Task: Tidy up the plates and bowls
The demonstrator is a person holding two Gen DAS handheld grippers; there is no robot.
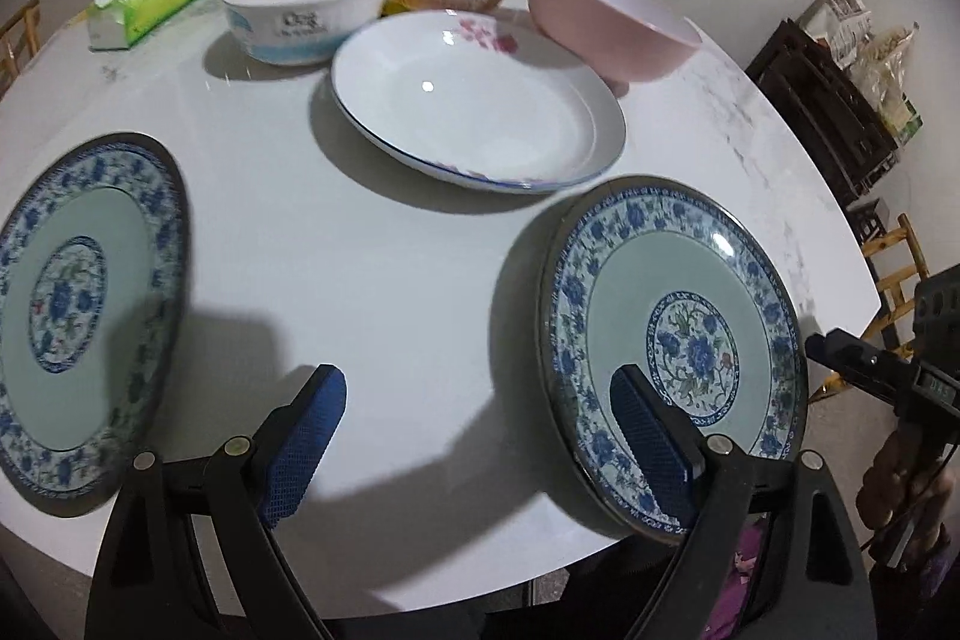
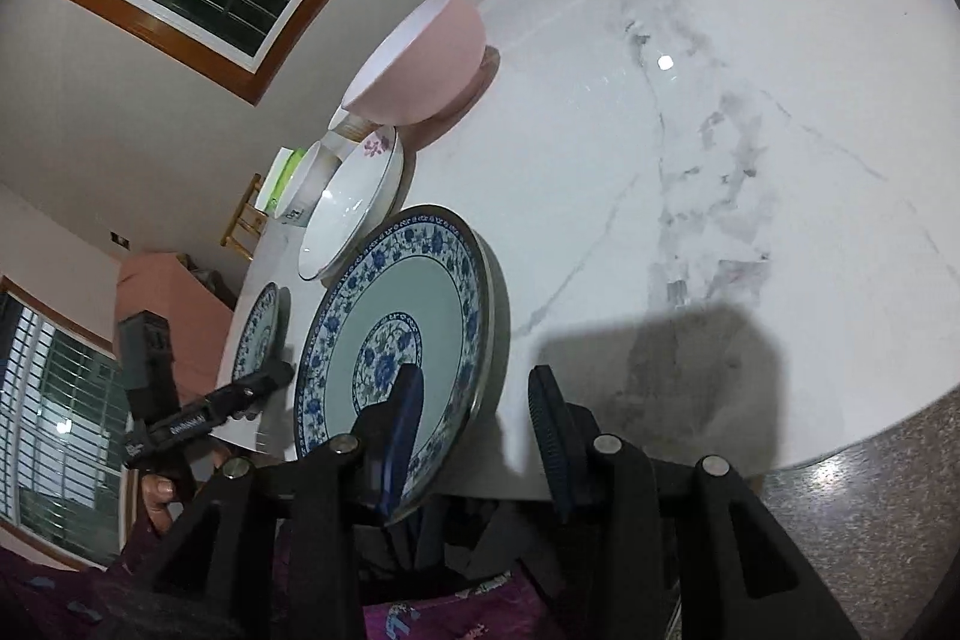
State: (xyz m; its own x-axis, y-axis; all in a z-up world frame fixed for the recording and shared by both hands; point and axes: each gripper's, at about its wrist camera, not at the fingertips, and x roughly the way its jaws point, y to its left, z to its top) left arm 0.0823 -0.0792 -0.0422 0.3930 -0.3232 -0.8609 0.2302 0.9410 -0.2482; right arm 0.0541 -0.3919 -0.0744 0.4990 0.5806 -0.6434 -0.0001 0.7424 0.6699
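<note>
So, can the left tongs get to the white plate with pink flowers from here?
Probably yes. The left tongs are open, nothing is between them, and only bare table lies before the white plate. The two blue-patterned plates sit off to either side.

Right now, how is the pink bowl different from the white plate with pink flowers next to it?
The pink bowl is deep with tall sides; the white plate is wide and shallow. The bowl is plain pink outside and white inside, but the plate is white with a thin blue rim and pink flowers. The bowl stands behind the plate, further from the grippers. Both are round, empty, and sit upright on the marble table.
</note>
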